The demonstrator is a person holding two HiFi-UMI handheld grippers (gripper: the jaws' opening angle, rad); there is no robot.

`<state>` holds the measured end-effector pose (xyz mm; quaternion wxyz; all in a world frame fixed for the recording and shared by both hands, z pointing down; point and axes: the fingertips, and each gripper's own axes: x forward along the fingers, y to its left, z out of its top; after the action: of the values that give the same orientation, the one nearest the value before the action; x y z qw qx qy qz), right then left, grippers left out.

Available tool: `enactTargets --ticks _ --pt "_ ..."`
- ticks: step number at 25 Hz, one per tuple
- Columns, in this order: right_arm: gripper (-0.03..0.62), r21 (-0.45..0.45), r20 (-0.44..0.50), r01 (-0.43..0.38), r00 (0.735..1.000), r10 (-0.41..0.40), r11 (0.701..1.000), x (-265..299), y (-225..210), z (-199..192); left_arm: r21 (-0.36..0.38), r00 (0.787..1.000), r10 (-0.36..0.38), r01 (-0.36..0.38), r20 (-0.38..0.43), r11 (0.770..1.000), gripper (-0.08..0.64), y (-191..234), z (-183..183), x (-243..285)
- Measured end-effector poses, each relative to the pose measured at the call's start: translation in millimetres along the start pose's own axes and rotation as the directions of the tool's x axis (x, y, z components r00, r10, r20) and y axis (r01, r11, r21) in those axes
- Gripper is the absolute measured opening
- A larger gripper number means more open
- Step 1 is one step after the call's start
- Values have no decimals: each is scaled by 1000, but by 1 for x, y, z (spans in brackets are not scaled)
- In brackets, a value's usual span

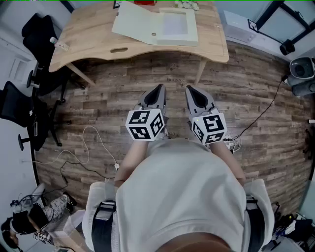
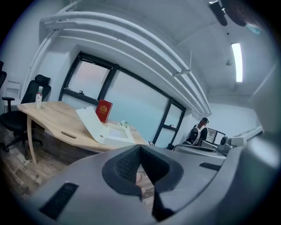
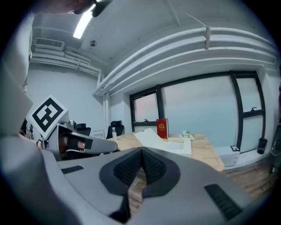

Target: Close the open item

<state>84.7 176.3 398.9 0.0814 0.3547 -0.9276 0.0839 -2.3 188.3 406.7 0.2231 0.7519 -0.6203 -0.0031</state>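
- The wooden surface [image 1: 98, 39] stood across the room, on a plank floor [image 1: 236, 98].
- The white box [image 1: 157, 24] lay open on it, near the far edge, with its lid tilted back to the left.
- A red book [image 2: 104, 111] stood upright just behind the box, and a small bottle [image 2: 39, 96] stood at the surface's left end.
- Black chairs [image 1: 42, 29] waited at the left, big windows [image 3: 197, 101] ran behind, and a loose cable [image 1: 93, 142] trailed on the floor.
- The left tool [image 1: 158, 88] and right tool [image 1: 191, 89] were side by side in front of the person's body, well short of the surface.
- Both had their jaws pressed together with nothing between them.
- The head view cut off the book at its top edge.
- A pale clump [image 1: 187, 5] beside the book was too small to identify.
- The inside of the box could not be made out.
- Another person [image 2: 199, 132] stood far off at the back, with little detail visible.
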Motion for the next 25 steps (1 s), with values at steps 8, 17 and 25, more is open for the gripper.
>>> enactTargets --ticks 8,17,25 --pt "18 -13 -4 -1 1000 1 1000 -6 3 -1 -14 1000 5 -5 12 1000 18 1 0 -7" --pt "18 -20 -5 -15 1000 15 1000 5 10 2 -10 1000 13 -13 13 1000 18 13 5 -7" --pt "18 8 11 5 1000 -5 1000 21 13 6 -19 1000 2 -1 12 1000 18 29 10 -3"
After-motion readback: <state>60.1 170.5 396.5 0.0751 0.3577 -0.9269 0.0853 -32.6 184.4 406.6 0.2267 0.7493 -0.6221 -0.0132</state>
